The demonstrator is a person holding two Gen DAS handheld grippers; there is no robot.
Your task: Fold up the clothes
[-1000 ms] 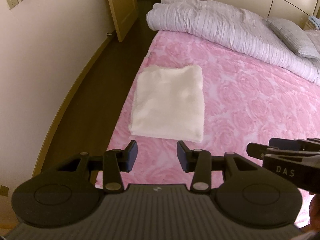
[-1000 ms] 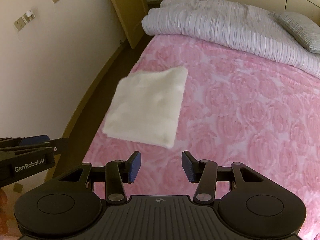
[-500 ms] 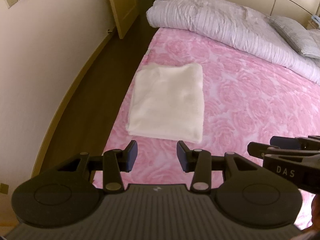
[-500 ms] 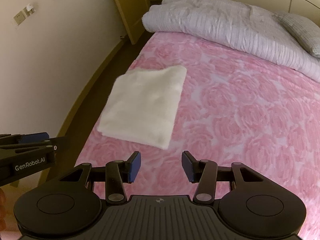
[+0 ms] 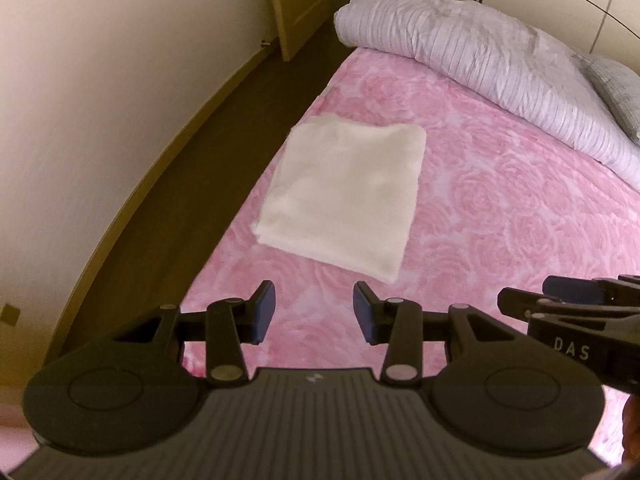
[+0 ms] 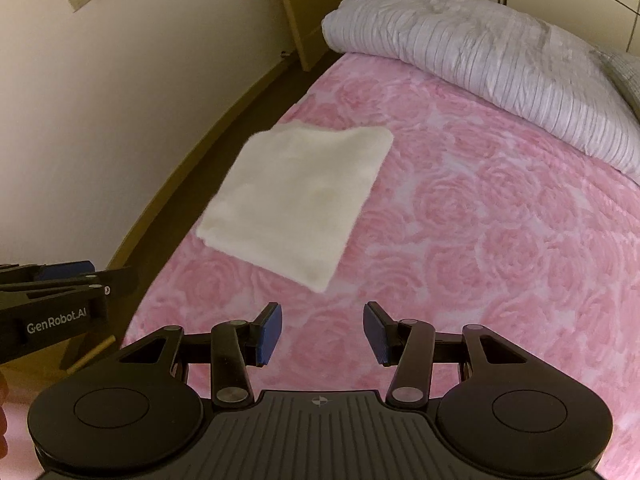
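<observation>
my left claw (image 5: 315, 312) hangs over the near part of the bed w/ its blue pads apart at abt half spread, nothing btwn them, just pink bedspread (image 5: 500, 208) showing thru the gap. right claw (image 6: 322, 330) same story: pads parted, empty, pointed down at the pink cover. each one shows at the edge of the other's view, so they're side by side, near each other.

the task's thing, a cream fleecy cloth (image 5: 340, 200), lies flat on the bedspread near the bed's left edge, close to the drop to the dark floor (image 5: 224, 128). it's already a tidy rectangle, edges squared, looks like several layers thick at the near corner. i'm not touching it; it sits ahead of both claws, apart from the pads.

my read: this piece is prob folded and set down, so the step in hand is either one last halving or moving on to another garment. no other loose garment shows in either view, only the rolled striped duvet (image 5: 480, 52) and a grey pillow (image 5: 616, 84) at the far end.

if another fold is wanted, next move needs both claws down to the near short edge, one per corner, pinching all layers tog, then lift & carry over to the far edge evenly. fleece is thick, so a shallow bite may grab only the top layer. watch the left edge too, a drag could slide it off the bed.
</observation>
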